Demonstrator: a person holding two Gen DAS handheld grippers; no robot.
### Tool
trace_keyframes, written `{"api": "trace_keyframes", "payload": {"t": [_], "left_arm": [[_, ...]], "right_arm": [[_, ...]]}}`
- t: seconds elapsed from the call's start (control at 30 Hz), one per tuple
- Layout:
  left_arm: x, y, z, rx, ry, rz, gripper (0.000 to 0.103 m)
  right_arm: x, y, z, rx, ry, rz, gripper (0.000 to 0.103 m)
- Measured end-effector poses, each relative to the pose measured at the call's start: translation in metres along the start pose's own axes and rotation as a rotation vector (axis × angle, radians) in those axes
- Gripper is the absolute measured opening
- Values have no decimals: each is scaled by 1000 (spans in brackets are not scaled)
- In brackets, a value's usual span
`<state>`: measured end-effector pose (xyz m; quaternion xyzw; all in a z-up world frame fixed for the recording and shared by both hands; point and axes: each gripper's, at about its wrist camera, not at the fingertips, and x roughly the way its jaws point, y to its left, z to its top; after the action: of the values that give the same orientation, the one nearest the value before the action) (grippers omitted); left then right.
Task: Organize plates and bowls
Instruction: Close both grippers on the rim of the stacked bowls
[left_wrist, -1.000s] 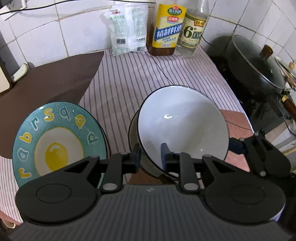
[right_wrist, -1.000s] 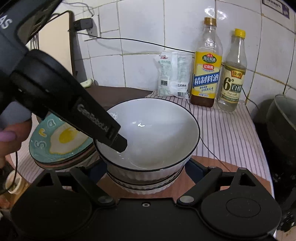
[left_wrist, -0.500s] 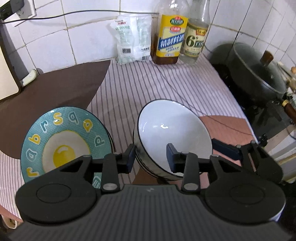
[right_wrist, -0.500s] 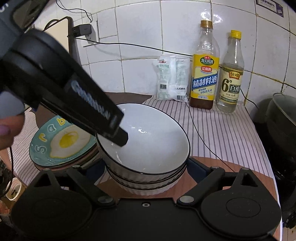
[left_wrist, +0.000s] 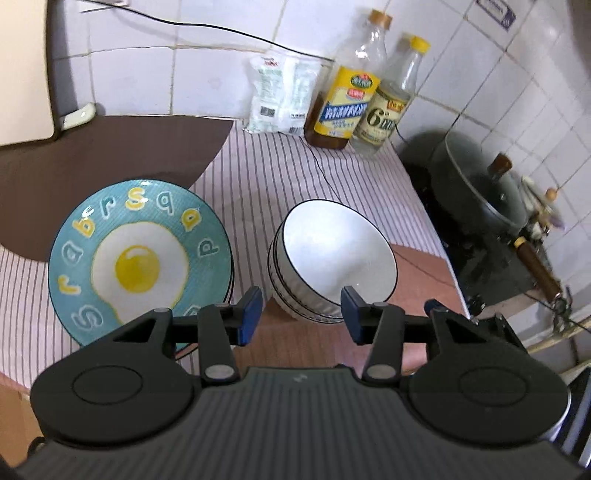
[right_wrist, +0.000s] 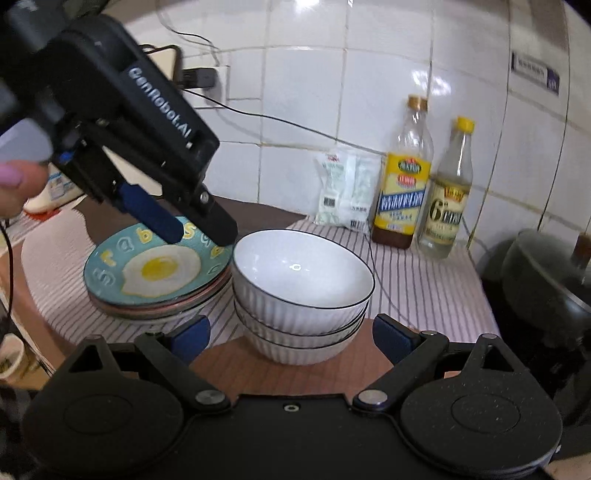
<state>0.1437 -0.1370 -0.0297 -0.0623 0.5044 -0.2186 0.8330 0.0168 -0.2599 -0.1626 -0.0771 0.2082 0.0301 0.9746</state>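
Note:
A stack of white ribbed bowls with black rims (right_wrist: 301, 306) stands on a brown mat; it also shows in the left wrist view (left_wrist: 332, 266). To its left is a stack of plates topped by a teal fried-egg plate (right_wrist: 155, 269), also in the left wrist view (left_wrist: 138, 258). My left gripper (left_wrist: 301, 314) is open and empty, raised above and in front of the bowls; it shows in the right wrist view (right_wrist: 199, 229) over the plates. My right gripper (right_wrist: 291, 338) is open and empty, its fingers either side of the bowl stack's base.
Two bottles (right_wrist: 402, 188) and a white packet (right_wrist: 347, 188) stand against the tiled wall. A lidded black wok (left_wrist: 480, 192) sits on the stove at the right. A black cable (left_wrist: 325, 173) runs over the striped cloth (left_wrist: 280, 173). A dark brown mat (left_wrist: 110, 147) lies at back left.
My left gripper let go of the top bowl, opened and drew back and up. The bowl now sits level on the stack. My right gripper stayed open around the stack.

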Motion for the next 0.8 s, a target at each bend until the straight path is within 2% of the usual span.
{"api": "trace_keyframes", "payload": {"t": [0.1,0.13,0.33,0.43,0.6,0.8], "left_arm": [[-12,11,-14,-52,-54,-99,49],[-14,12,-16,-55,-65,-111,49],[-16,5,-36,20,-127,-85,50],[-13,2,-43,40,-150,-61,50],[-3,2,-49,27,-166,-71,50],[17,11,-40,-25,-135,-97,51]], "right_arm": [[-8,0,-5,2,-26,-4,97],[-10,-2,-7,15,-33,8,98],[-8,-4,-18,60,-25,25,98],[1,-5,-31,82,-57,58,98],[34,-6,-47,116,-20,52,98],[67,-16,-53,165,1,48,98]]}}
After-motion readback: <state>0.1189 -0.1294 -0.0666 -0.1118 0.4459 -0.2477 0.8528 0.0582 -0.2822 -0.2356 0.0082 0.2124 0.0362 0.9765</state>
